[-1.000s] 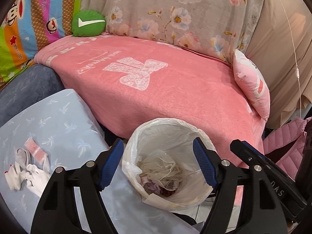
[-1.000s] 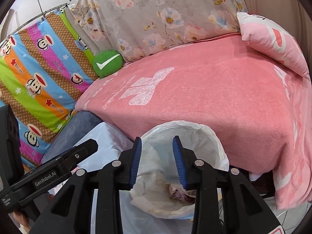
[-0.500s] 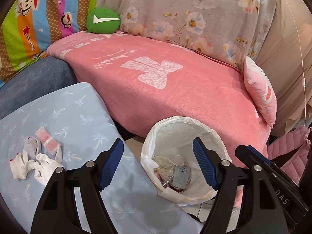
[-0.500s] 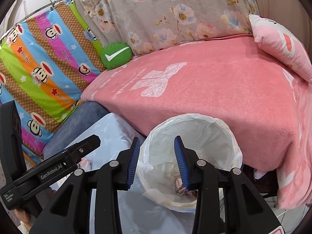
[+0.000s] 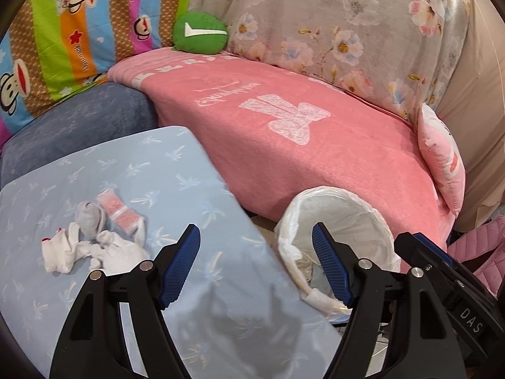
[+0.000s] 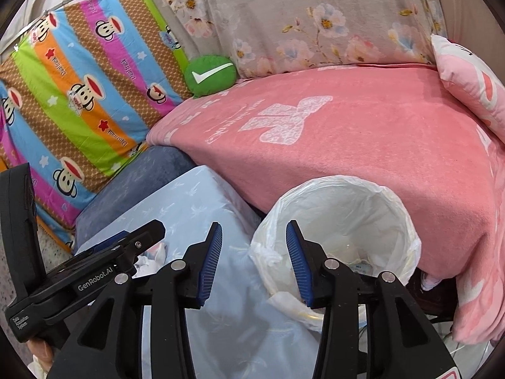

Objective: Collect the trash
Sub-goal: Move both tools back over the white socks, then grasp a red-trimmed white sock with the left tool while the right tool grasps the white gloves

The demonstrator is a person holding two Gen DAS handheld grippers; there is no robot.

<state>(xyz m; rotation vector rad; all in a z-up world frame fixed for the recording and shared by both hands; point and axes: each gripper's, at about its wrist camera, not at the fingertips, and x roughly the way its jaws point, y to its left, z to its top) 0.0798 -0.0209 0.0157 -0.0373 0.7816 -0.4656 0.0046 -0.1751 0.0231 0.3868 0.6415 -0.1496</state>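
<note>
A white-lined trash bin stands between a light blue table and a pink-blanketed sofa, with crumpled waste at its bottom. On the table lies a heap of trash: white crumpled tissues, a grey wad and a small pink-and-white packet. My left gripper is open and empty, above the table's right edge, with the heap to its left. My right gripper hangs over the gap between table and bin; its jaws are opening with nothing between them. The left gripper's body shows in the right wrist view.
The pink blanket covers the sofa seat behind the bin. A green round cushion, a floral cover, a striped cartoon sheet and a pink pillow line the back. A blue-grey cushion lies beyond the table. Pink quilted cloth lies at the right.
Both grippers have swung left, from over the bin toward the table; the trash heap is now nearer the left gripper. The right gripper's jaws have widened.
</note>
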